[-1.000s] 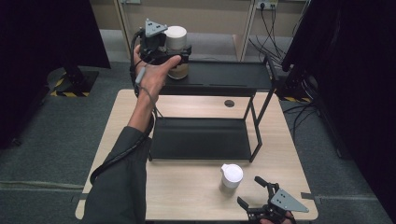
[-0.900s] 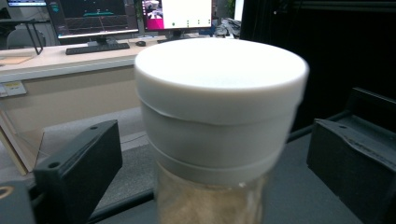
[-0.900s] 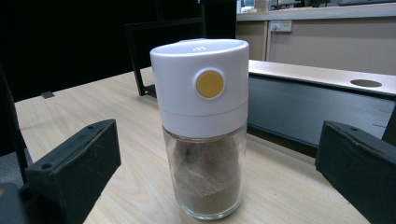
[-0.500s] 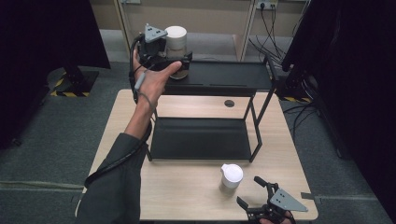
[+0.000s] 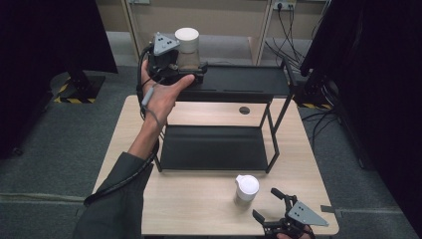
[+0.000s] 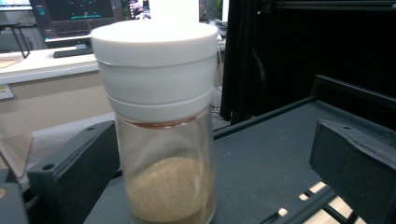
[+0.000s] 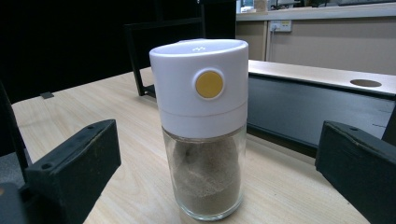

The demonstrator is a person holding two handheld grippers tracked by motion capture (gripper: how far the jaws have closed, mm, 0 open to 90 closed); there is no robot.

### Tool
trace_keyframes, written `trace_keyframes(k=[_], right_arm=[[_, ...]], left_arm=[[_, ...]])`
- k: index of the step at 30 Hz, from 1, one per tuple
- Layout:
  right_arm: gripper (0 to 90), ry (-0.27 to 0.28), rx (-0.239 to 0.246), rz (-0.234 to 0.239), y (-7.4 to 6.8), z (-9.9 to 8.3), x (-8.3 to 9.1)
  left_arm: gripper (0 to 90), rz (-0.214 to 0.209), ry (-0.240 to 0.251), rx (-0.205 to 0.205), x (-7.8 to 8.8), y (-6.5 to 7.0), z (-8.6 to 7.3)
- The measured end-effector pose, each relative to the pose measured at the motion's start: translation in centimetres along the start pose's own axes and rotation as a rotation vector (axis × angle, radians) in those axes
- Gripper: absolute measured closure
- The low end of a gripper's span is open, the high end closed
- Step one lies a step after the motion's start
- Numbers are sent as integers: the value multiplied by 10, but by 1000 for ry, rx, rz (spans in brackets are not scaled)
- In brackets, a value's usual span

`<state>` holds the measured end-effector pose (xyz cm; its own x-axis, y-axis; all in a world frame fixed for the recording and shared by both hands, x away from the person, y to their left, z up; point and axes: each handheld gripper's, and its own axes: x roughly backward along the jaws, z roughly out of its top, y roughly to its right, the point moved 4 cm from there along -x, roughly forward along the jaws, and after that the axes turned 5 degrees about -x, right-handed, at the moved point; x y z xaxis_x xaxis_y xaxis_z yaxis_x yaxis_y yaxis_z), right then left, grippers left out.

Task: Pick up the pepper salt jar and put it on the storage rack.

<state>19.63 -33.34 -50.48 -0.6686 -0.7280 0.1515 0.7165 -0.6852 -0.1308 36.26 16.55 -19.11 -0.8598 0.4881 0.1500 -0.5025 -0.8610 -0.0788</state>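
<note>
The left tongs (image 5: 191,62) are reaching out to the upper tier of the black shelf rack (image 5: 244,79), at its left end, with the left hand (image 5: 161,94) wrapped around the tool body. In the left gripper view a glass jar with a plain white cap (image 6: 161,121) is standing upright on the dark top shelf between the two black jaws. The jaws are standing apart: the left one is lying just beside the glass, while the right one is sitting well clear of it, with bare shelf showing in between. Whether the left jaw is actually touching the glass cannot be told. The jar is holding a layer of brown powder at its bottom.

The right tongs (image 5: 271,205) are resting low at the near right edge of the worktop (image 5: 199,204), their jaws also spread wide. Just beyond them a second jar (image 7: 203,126) is standing upright on the wood, in front of the rack's lower shelf. In the right gripper view it is sitting between the open jaws with clear gaps on both sides, untouched. Its white cap is carrying a round yellow button (image 7: 208,84), and brownish powder is filling much of its glass body.
</note>
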Motion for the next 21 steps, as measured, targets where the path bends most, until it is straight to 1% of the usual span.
trace_keyframes(k=[1, 4, 9, 11, 13, 17, 21], right_arm=[[5, 0, -1, 0, 0, 0, 0], [5, 1, -2, 1, 0, 0, 0], [6, 0, 1, 0, 0, 0, 0], [5, 1, 0, 0, 0, 0, 0], [5, 3, 1, 0, 0, 0, 0], [5, 4, 0, -1, 0, 0, 1], [5, 4, 3, -1, 0, 0, 1]], left_arm=[[10, -7, 2, 4, 1, 0, -1], [9, -19, 13, -12, 6, 3, -4], [9, -49, 32, -21, 14, 8, -11], [9, -66, 38, -26, 17, 10, -14], [11, -84, 54, -21, 21, 12, -19], [11, -127, 66, -30, 28, 17, -29], [12, -160, 86, -37, 35, 24, -39]])
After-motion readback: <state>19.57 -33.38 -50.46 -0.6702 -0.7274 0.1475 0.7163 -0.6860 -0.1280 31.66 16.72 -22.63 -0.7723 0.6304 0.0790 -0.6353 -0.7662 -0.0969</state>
